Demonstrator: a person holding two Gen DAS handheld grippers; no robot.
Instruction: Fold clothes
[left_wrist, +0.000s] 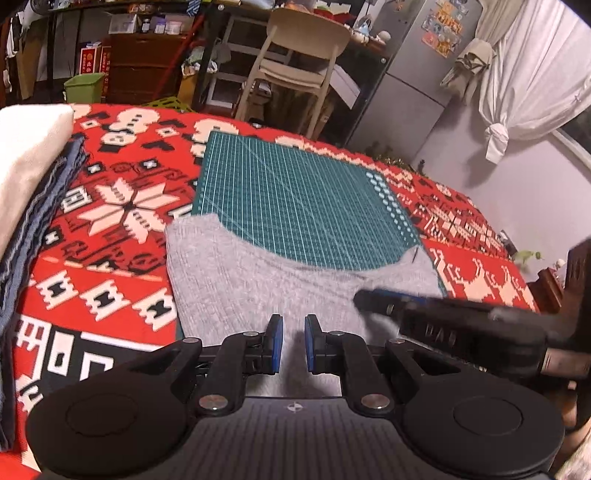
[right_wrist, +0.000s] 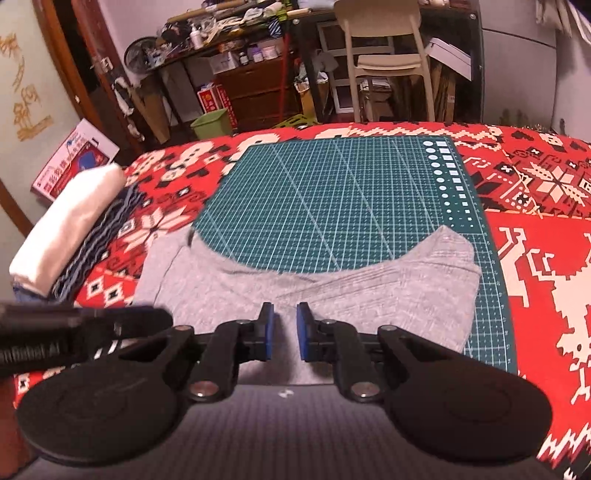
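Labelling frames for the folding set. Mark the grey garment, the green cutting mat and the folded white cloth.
grey garment (right_wrist: 236, 295), right wrist view, middle of the fabric.
green cutting mat (right_wrist: 332, 199), right wrist view, bare gridded middle.
folded white cloth (left_wrist: 26, 155), left wrist view, top face.

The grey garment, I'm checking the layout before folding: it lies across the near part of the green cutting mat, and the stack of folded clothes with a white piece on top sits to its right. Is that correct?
One detail is off. The stack of folded clothes, white piece on top, sits to the left of the grey garment, not the right; the right wrist view shows this. The garment does lie across the near part of the green cutting mat.
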